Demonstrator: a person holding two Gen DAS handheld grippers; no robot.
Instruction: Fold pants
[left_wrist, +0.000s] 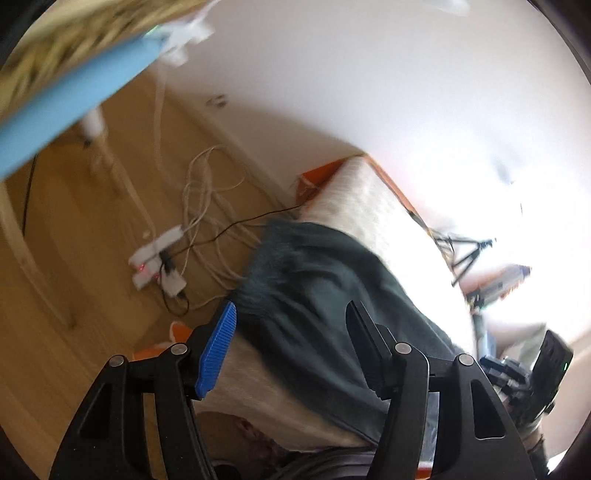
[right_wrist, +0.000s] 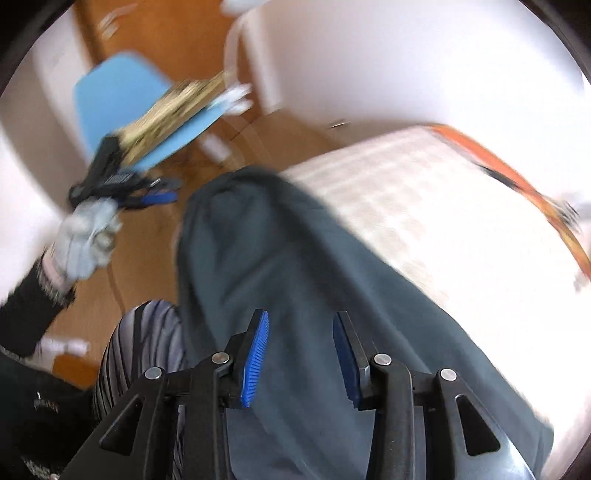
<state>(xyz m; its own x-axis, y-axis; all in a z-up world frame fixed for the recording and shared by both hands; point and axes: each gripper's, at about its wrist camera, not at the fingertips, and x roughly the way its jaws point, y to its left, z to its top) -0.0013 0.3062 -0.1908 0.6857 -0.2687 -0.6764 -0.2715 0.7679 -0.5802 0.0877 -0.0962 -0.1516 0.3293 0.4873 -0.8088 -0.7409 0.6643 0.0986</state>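
Dark grey-green pants (left_wrist: 325, 295) lie across a white-covered table (left_wrist: 369, 192), one end hanging over the near edge. In the right wrist view the pants (right_wrist: 295, 266) stretch from the table edge toward the camera. My left gripper (left_wrist: 291, 321) is open and empty, above the pants. My right gripper (right_wrist: 301, 332) is open and empty, just above the pants. The left gripper also shows in the right wrist view (right_wrist: 122, 184), held by a gloved hand (right_wrist: 85, 240) off the table's left side. Both views are motion-blurred.
A blue chair (right_wrist: 129, 110) with a patterned cloth stands left of the table. A power strip with white cables (left_wrist: 159, 262) lies on the wooden floor. A black tripod (left_wrist: 469, 254) stands beyond the table. An orange mat edge (right_wrist: 517, 177) shows under the cover.
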